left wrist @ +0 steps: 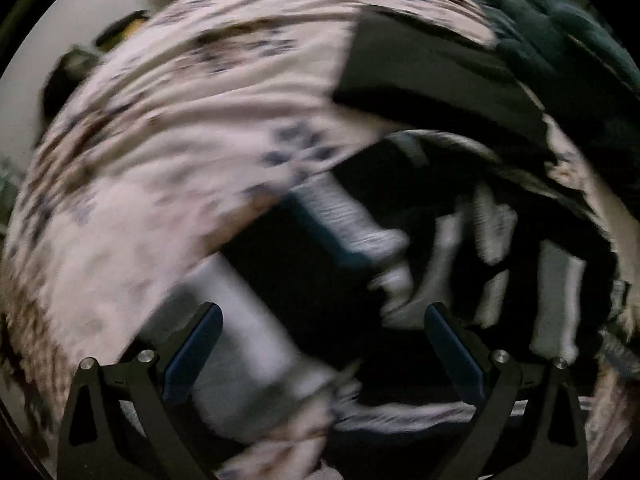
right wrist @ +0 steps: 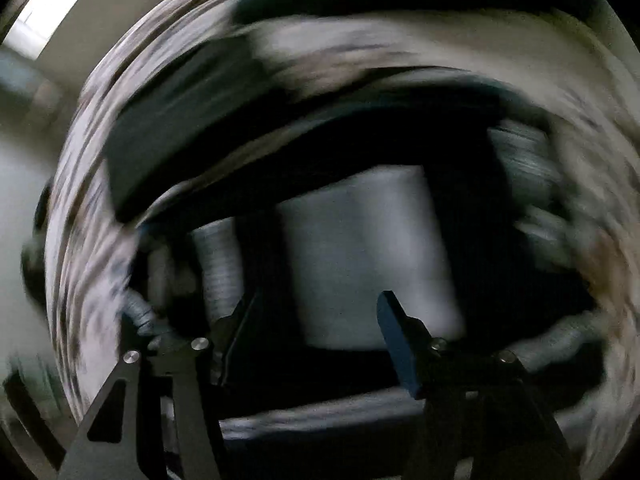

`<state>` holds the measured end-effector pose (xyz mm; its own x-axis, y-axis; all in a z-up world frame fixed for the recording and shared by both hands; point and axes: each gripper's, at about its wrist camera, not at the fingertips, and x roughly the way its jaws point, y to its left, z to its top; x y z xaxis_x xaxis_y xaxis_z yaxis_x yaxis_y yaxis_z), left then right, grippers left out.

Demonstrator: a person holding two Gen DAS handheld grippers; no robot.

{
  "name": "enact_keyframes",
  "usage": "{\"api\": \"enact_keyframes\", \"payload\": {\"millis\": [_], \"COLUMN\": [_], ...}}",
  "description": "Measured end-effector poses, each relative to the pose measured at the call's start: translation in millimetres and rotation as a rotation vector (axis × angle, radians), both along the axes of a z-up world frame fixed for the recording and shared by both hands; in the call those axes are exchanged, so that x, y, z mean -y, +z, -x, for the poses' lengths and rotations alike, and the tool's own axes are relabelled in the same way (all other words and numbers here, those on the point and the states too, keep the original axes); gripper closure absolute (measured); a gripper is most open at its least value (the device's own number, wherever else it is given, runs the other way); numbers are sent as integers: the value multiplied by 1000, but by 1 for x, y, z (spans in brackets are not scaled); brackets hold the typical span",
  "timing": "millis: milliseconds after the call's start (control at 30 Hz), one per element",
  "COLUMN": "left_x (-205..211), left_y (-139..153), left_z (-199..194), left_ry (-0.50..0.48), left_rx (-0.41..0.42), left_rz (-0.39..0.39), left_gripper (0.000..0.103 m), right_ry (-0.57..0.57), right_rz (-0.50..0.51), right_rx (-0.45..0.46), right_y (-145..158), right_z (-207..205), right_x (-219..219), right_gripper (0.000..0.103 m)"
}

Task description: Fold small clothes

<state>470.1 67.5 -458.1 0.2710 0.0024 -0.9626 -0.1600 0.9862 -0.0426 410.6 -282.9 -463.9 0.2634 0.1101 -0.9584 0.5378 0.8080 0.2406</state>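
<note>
Floral bedsheet (left wrist: 168, 152) under everything, blurry; dark flat box-like obj (left wrist: 424, 68) on it, pale wall (left wrist: 80, 20) behind

Motion blur smears clothes pile (left wrist: 400, 240) and floral sheet (left wrist: 180, 140); items indistinguishable.

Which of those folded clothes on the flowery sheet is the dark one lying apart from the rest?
The flat dark rectangle farthest up on the floral sheet; the nearer clothes are a jumble of black and white pieces.
</note>
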Motion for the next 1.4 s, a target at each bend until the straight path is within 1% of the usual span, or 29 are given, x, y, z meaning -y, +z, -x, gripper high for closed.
{"api": "enact_keyframes", "payload": {"millis": [67, 133, 200, 233, 267, 300, 333, 367, 400, 433, 467, 500, 533, 600, 667, 733, 800, 833, 867, 900, 933, 967, 1000, 1033, 1133, 1233, 1300, 1367, 1400], "left_x": [20, 44, 58, 67, 72, 79, 80, 78, 71, 66, 60, 54, 49, 39, 39, 46, 60, 66, 71, 78, 86, 93, 109, 133, 208, 299, 345, 379, 396], "left_y": [-10, -26, -36, -41, -45, -52, -54, -54, -51, -49, -48, -47, -48, -47, -40, -25, 0, 11, 20, 31, 39, 42, 45, 45, 41, 13, -10, -28, -42], "left_z": [-20, -46, -63, -70, -75, -78, -79, -78, -74, -71, -68, -64, -61, -55, -51, -46, -41, -38, -35, -29, -25, -24, -30, -36, -59, -84, -96, -100, -103], "left_ry": [-25, -64, -85, -105, -117, -134, -136, -131, -118, -110, -101, -88, -76, -50, -51, -78, -130, -144, -156, -160, -159, -161, -180, -225, -375, -591, -710, -810, -869], "left_rx": [-10, -33, -41, -32, -26, -33, -35, -19, 9, 21, 27, 24, 13, -22, -30, -32, -1, 11, 19, 20, 23, 27, 20, 14, 36, 9, -29, -82, -105], "left_rz": [32, 34, 4, 11, 9, -10, -27, -32, -28, -20, -21, -41, -47, -38, -42, -46, -75, -84, -86, -62, -25, 9, 58, 112, 180, 228, 202, 193, 154], "left_gripper": [1, 3, 16, 30, 71, 90, 97, 98, 98, 98, 100, 100, 100, 99, 95, 93, 92, 83, 68, 59, 44, 39, 39, 39, 39, 39, 39, 39, 39], "right_ry": [-101, -210, -293, -327, -350, -372, -389, -406, -419, -431, -434, -433, -423, -365, -322, -274, -283, -296, -318, -347, -369, -386, -399, -419, -494, -566, -596, -601, -598], "right_rz": [-3, -48, -121, -153, -176, -203, -232, -249, -261, -282, -279, -261, -235, -173, -161, -175, -234, -258, -285, -312, -333, -347, -363, -385, -454, -510, -523, -510, -498], "right_rx": [-20, -38, -26, -10, 4, 24, 47, 55, 59, 68, 61, 56, 58, 29, 15, 12, 15, 19, 29, 47, 60, 69, 84, 98, 134, 179, 194, 199, 201], "right_y": [-7, -23, -40, -48, -53, -59, -65, -70, -75, -81, -84, -86, -85, -81, -80, -78, -78, -77, -77, -77, -78, -80, -82, -86, -98, -109, -112, -112, -111], "right_z": [24, 43, 57, 61, 64, 66, 66, 66, 64, 62, 61, 60, 60, 58, 57, 57, 61, 63, 68, 73, 77, 81, 82, 85, 96, 104, 109, 116, 115], "right_x": [41, 83, 112, 122, 130, 136, 140, 145, 147, 149, 149, 145, 142, 137, 131, 130, 138, 138, 144, 149, 154, 159, 162, 167, 181, 188, 192, 198, 198], "right_gripper": [41, 41, 40, 41, 41, 41, 43, 49, 53, 67, 88, 97, 99, 99, 99, 99, 92, 79, 64, 61, 60, 60, 60, 60, 60, 61, 68, 83, 85]}}
